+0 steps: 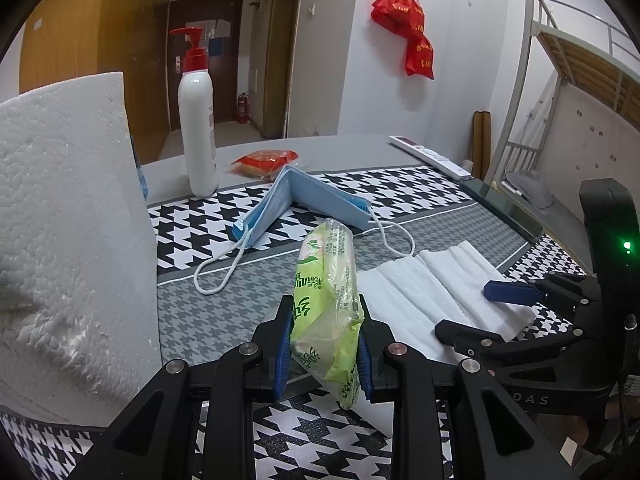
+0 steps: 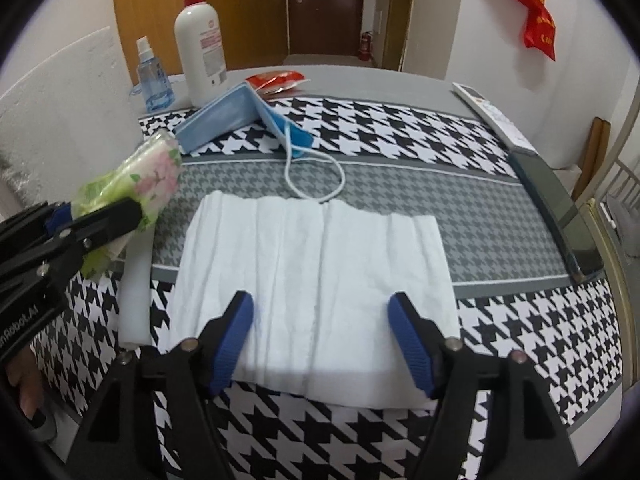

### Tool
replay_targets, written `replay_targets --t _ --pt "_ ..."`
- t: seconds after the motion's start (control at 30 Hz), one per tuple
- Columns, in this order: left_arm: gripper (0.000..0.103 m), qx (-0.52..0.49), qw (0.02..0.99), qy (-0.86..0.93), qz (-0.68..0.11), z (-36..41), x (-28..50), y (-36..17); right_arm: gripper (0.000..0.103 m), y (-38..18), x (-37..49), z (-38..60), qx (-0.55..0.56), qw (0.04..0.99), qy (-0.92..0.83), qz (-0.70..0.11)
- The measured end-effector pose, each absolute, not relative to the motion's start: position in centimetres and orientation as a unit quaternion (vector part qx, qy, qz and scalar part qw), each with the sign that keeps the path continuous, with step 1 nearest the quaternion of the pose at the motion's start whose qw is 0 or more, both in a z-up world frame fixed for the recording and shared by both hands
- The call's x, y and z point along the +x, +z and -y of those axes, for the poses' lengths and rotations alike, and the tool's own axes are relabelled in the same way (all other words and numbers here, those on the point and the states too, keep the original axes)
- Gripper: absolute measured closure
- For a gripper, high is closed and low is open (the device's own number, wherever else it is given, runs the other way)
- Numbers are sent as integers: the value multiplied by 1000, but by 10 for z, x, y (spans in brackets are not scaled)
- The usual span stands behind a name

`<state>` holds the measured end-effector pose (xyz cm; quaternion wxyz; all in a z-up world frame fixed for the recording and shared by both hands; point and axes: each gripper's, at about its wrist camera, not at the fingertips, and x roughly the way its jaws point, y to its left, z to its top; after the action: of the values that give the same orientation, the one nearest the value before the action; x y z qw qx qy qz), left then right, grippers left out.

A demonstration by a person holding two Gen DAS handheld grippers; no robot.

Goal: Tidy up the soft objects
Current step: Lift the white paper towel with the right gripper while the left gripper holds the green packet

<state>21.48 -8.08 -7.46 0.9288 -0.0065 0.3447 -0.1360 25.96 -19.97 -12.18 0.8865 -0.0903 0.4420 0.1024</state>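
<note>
Foam block (image 1: 60, 220) left, pump bottle (image 1: 197, 120), blue mask (image 1: 304, 200) behind

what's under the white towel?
The white towel lies flat on the houndstooth cloth; one mask ear loop ends at its far edge. Anything beneath the towel is covered.

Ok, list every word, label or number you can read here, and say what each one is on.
"DAS": right gripper body, left wrist view.
Mirrored lettering, partly cut off: left gripper body, right wrist view.
Green characters on tissue pack: too creased to read.
Pink label on pump bottle: too small.
Yellow print on red bag: blurred.
</note>
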Motion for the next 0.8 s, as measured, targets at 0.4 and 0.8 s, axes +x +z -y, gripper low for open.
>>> replay_targets --t 0.4,0.8 --pt "74 -16 930 -145 -337 79 209 -73 66 -118 251 197 -89 891 99 -433" --pt "74 -13 938 -141 -316 78 204 -66 97 -102 237 231 -6 913 89 -398"
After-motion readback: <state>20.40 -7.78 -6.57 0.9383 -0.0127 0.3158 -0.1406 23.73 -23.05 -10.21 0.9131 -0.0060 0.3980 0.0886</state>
